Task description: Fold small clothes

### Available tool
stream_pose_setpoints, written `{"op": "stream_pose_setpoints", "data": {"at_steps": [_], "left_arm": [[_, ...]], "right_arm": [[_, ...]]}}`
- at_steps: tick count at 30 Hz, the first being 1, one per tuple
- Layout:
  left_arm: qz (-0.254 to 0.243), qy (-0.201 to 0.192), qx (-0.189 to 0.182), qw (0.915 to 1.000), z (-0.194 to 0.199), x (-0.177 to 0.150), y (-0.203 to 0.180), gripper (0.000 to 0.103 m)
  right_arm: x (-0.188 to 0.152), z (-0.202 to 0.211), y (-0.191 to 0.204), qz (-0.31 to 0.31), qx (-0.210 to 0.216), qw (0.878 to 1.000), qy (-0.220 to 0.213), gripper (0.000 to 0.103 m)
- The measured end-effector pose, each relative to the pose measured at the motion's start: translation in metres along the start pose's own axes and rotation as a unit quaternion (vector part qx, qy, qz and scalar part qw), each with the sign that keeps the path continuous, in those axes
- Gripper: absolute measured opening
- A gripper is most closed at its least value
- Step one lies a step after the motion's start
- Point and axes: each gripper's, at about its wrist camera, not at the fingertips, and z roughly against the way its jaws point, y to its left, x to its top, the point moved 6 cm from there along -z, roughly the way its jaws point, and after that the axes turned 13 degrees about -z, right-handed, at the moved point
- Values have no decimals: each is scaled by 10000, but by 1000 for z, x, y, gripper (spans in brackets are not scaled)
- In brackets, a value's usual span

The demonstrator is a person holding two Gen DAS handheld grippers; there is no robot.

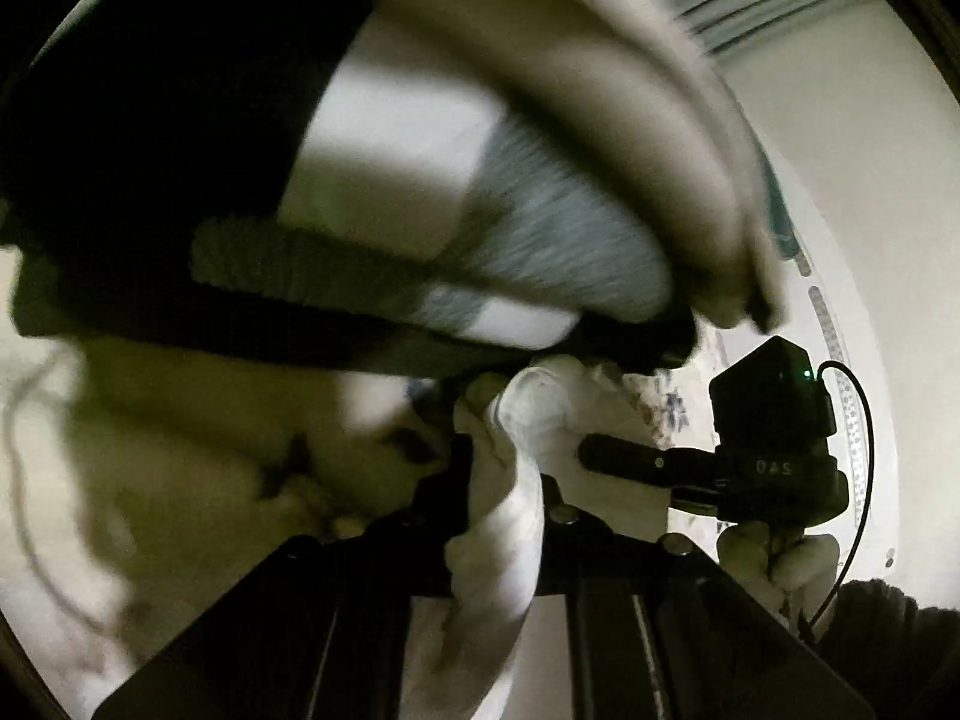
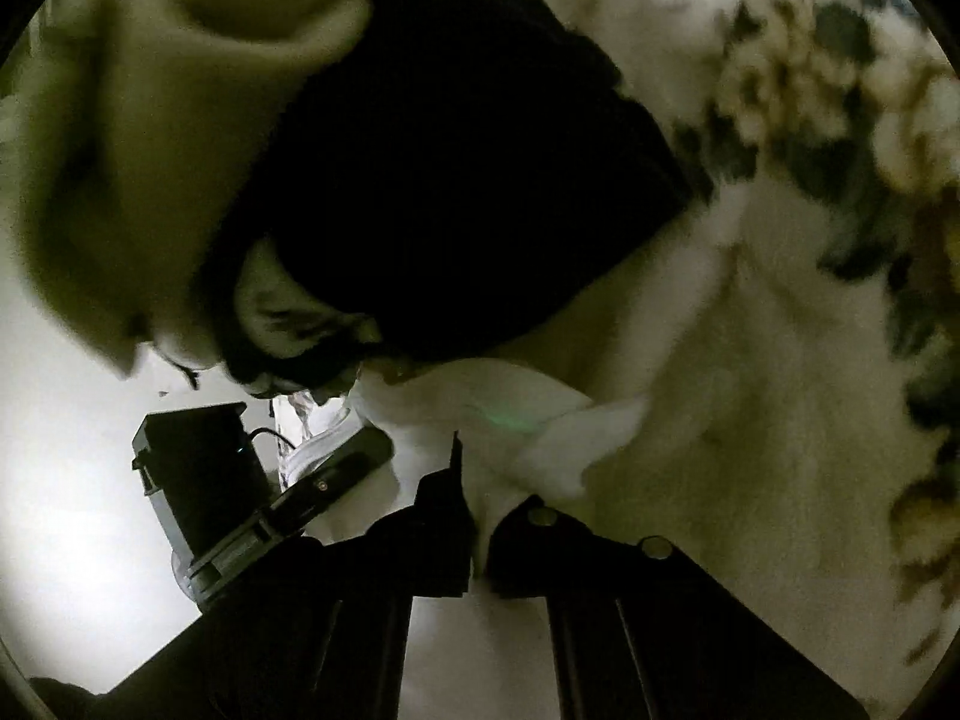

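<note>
**Both grippers pinched on one white garment**

The left gripper (image 1: 498,456) had its fingers (image 1: 462,480) closed on a bunched fold of the white garment (image 1: 540,408), the cloth squeezed between them and trailing down past the gripper's body. In the left wrist view, the right gripper (image 1: 618,456) showed just beside it, its dark fingers reaching into the same white cloth, with a black camera block (image 1: 774,396) behind and a gloved hand (image 1: 774,558) gripping its handle below.

From the right wrist view, the right gripper (image 2: 474,480) also stood closed, a flap of the white garment (image 2: 516,420) caught between its fingers (image 2: 447,480). The left gripper (image 2: 342,468) lay close at its left, touching the same cloth.

The garment hung bunched between the two grippers, near the cameras. Behind it lay blurred cloth: a black piece (image 2: 468,168), a pale beige piece (image 2: 150,120), and a flower-patterned fabric (image 2: 840,150). The surface underneath was too blurred to make out.
</note>
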Motion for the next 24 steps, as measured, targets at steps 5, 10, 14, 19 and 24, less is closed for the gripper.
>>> {"op": "stream_pose_setpoints", "data": {"at_steps": [5, 10, 14, 19, 24], "left_arm": [[-144, -206, 54, 9997, 42, -1, -29, 7], [-145, -445, 77, 9989, 87, -18, -63, 7], [-187, -480, 72, 9986, 119, -53, -70, 9], [-234, -103, 345, 9991, 140, -124, -98, 48], [121, 489, 771, 9958, 168, -226, -102, 68]], "right_arm": [[1, 36, 20, 179, 201, 9996, -33, 3], [-11, 67, 43, 456, 339, 9984, 32, 3], [-38, 100, 47, 602, 367, 9974, 140, 3], [-95, 127, 23, 543, 239, 9972, 450, 3], [-173, 106, -1, 576, -946, 9866, 1200, 21]]}}
